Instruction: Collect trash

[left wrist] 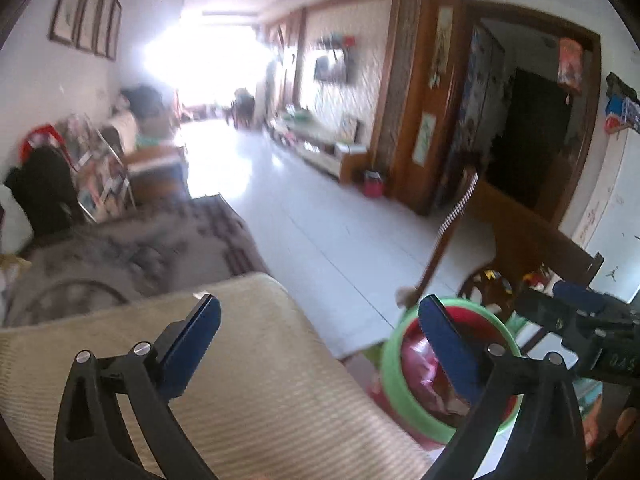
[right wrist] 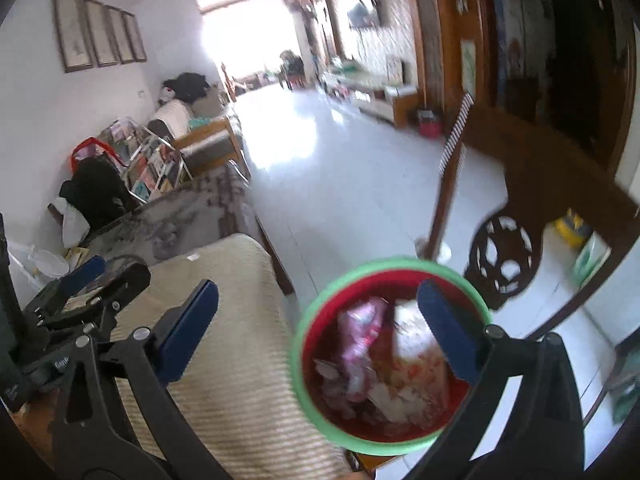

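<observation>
Trash (right wrist: 384,364) sits in the bin (right wrist: 394,446), low and right of centre in the right wrist view: a pink wrapper, pale paper, torn scraps, all blurred. Bin is red inside with a green rim and stands on the white tile floor (right wrist: 344,184), just beside the cushion edge.

Right wrist view, left to right: left gripper (right wrist: 86,280) at the left edge, black with a blue pad; ribbed cream cushion (right wrist: 236,380) across the lower left; right gripper (right wrist: 320,312) at bottom centre, its 2 blue-padded fingers spread wide with nothing between them. Its left finger lies over the cushion, its right finger over the bin's mouth. Dark carved wooden furniture (right wrist: 552,184) fills the right side.

Left wrist view, left to right: grey patterned cover (left wrist: 140,248) at mid left; cushion (left wrist: 260,380) in the lower left and centre; left gripper (left wrist: 320,320) at the bottom, fingers released and empty. Its left finger is over the cushion, its right finger crosses the bin (left wrist: 392,372), seen lower right with trash (left wrist: 416,364) inside, partly hidden. Right gripper (left wrist: 576,300) enters from the right edge, above and right of the bin.

Neither gripper's pads touch the trash or the bin rim. Both views are motion-blurred.
</observation>
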